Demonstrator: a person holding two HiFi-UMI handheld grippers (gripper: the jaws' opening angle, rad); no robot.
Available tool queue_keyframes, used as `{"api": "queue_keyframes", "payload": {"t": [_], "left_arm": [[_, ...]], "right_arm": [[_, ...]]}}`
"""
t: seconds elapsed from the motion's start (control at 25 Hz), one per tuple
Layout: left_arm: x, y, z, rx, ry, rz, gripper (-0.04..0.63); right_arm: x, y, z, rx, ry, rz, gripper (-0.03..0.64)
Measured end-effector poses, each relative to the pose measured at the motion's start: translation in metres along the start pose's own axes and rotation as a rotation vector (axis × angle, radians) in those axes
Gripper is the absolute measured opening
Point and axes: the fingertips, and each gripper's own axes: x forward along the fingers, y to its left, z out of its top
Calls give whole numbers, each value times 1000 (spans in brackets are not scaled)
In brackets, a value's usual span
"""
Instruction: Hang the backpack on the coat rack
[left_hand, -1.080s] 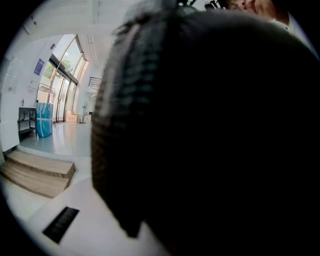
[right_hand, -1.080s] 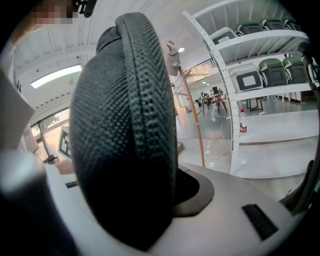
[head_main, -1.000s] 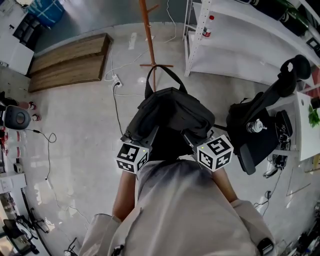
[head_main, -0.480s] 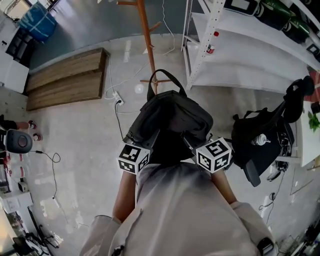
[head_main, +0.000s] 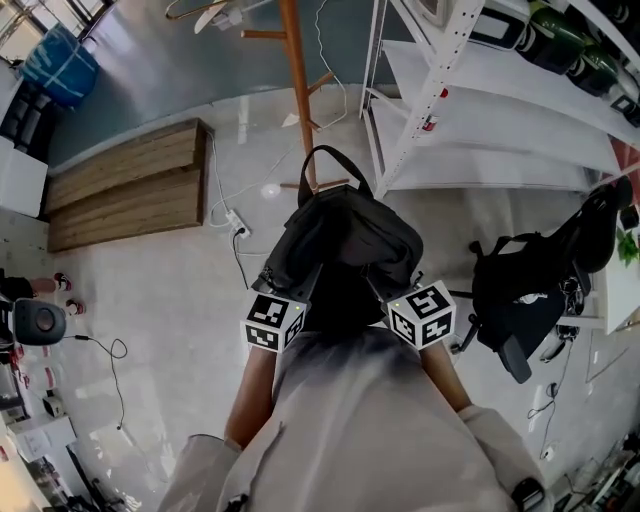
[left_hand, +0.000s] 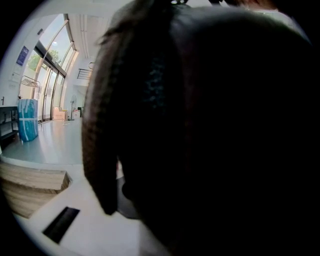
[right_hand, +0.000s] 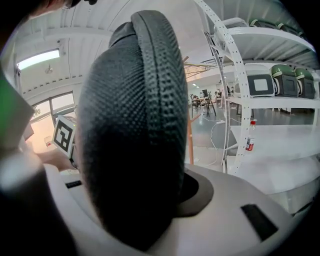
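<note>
Backpack (head_main: 345, 232) x1 in L claw (head_main: 284, 276) & R claw (head_main: 378, 282), coat rack (head_main: 298, 100) x1

I count from here:
- Backpacks two (both black): backpack (head_main: 345, 235) at centre, second backpack (head_main: 535, 290) at right.
- Grippers two: left gripper (head_main: 270, 276), right gripper (head_main: 374, 284).
- Coat rack (head_main: 297, 95) one.
- White shelf unit (head_main: 440, 80) one.
- Wooden platform (head_main: 125, 185) one.
- Blue drum (head_main: 60, 62) one.
- Red-capped bottle (right_hand: 248, 136) one, as far as I can see.

In front of the person (head_main: 360, 430), backpack (head_main: 350, 235), coat rack (head_main: 298, 90) just beyond; shelving (head_main: 480, 130) right, platform (head_main: 125, 185) left
</note>
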Motion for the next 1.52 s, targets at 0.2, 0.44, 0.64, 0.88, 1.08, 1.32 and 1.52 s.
{"api": "queue_keyframes", "payload": {"t": [0.2,0.44,0.64,0.88,1.08,1.32,1.52], "left_arm": [[11,25,1,110,70,-1,141],[14,54,7,120,66,-12,141],[23,70,9,96,65,-24,141],[42,82,6,65,92,-36,141],[66,93,0,38,108,-21,141],[91,99,-12,-5,142,-13,141],[112,103,-16,-20,154,14,141]], "right_arm": [[27,-4,11,-1,20,-34,133],[53,-3,26,-40,20,-40,133],[68,-9,34,-62,48,-35,133],[83,-25,34,-73,88,-25,135],[99,-47,32,-54,115,-15,133],[114,-72,24,-42,147,2,133],[125,-93,19,-29,160,30,135]]}}
